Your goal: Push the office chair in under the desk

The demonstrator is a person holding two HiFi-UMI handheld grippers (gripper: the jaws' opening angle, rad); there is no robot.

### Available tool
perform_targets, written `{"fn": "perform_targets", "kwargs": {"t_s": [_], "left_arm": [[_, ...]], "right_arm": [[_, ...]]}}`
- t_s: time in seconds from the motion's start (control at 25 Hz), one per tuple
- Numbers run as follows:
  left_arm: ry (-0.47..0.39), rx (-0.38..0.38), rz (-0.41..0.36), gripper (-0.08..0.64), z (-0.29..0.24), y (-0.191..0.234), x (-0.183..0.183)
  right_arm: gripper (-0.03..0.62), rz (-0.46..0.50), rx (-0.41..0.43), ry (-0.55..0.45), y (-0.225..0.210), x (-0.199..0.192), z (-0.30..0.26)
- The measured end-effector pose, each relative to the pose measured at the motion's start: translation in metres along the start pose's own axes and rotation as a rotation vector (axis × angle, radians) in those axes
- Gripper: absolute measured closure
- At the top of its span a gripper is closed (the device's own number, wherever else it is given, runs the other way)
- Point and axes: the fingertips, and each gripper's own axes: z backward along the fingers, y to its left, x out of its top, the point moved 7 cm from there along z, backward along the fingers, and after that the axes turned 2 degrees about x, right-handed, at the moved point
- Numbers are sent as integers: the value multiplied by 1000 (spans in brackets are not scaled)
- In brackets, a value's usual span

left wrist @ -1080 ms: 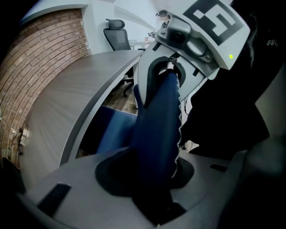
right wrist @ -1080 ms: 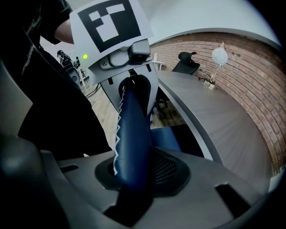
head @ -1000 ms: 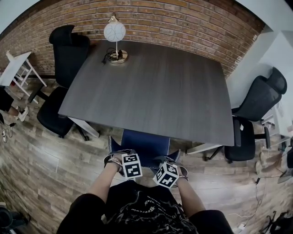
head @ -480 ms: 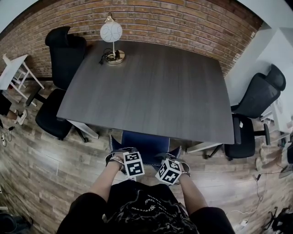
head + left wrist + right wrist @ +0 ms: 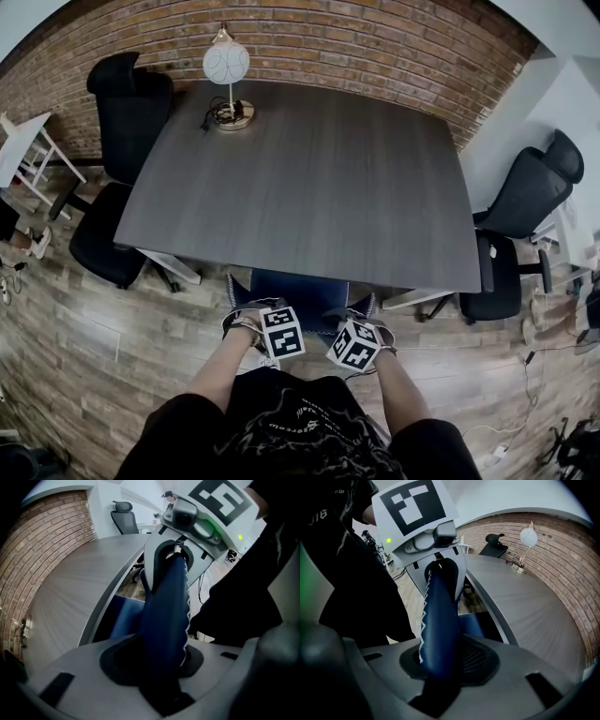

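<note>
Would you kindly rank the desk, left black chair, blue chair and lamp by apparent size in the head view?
1. desk
2. left black chair
3. blue chair, only partly showing beyond the desk edge
4. lamp, smallest, though it is also farthest from the camera

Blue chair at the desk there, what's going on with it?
A person is holding the blue chair by the top edge of its back, with a tool in each hand. The left hand-held gripper and the right hand-held gripper are both clamped on that edge. The seat is tucked under the grey desk, and only the back shows at the near edge. A lamp stands on the desk's far corner.
</note>
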Motion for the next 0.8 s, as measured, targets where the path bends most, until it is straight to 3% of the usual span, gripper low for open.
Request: {"fn": "perform_targets", "kwargs": {"t_s": [0.8], "left_arm": [[-14,30,-9,426,-1,16,10]], "right_arm": [[488,13,-17,0,-21,-2,3]]}}
